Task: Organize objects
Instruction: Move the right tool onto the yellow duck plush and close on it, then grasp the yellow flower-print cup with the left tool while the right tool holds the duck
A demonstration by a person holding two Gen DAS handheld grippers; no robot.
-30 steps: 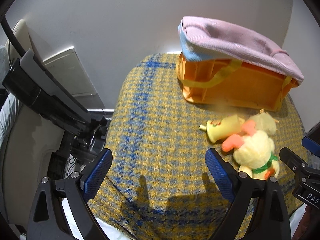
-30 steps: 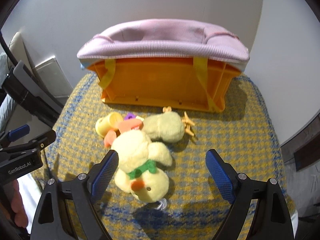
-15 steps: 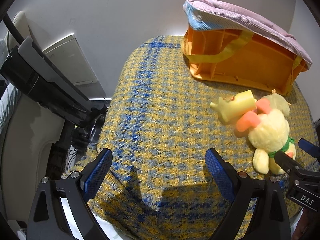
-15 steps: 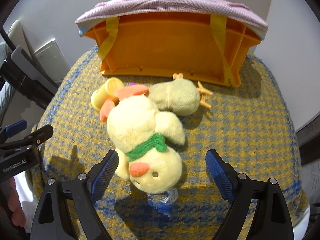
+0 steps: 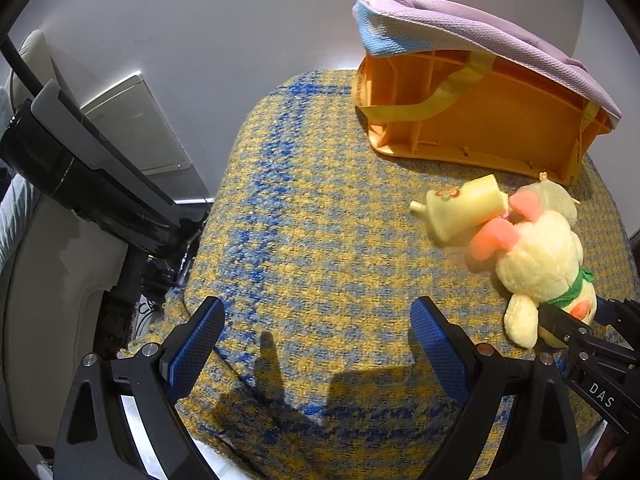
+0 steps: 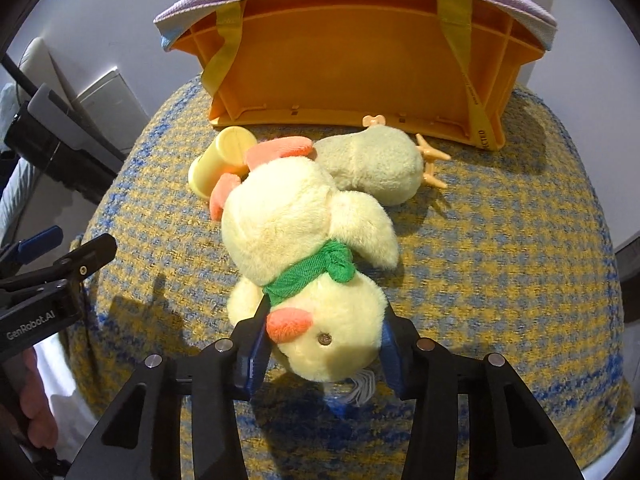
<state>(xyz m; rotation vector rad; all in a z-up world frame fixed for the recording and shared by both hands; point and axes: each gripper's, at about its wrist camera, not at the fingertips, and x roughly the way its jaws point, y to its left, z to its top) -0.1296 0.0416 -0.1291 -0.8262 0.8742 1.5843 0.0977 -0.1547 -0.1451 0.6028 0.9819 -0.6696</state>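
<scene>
A yellow plush duck (image 6: 304,236) with a green scarf lies on the woven yellow-blue cloth (image 6: 500,264). My right gripper (image 6: 324,344) is shut on the duck's head, one blue pad on each side. A smaller plush chick (image 6: 376,164) and a yellow toy bottle (image 6: 220,160) lie behind the duck. An orange basket (image 6: 352,60) with a pink fabric rim stands at the back. My left gripper (image 5: 316,336) is open and empty over bare cloth, left of the duck (image 5: 540,264) and the bottle (image 5: 464,208).
The cloth covers a rounded seat that drops off at the left edge (image 5: 208,248). Dark equipment (image 5: 80,176) and a white panel (image 5: 136,124) stand to the left against the wall. The basket (image 5: 480,120) fills the far right of the surface.
My right gripper moved forward and closed its jaws around the duck's head. My left gripper shifted slightly and stayed open.
</scene>
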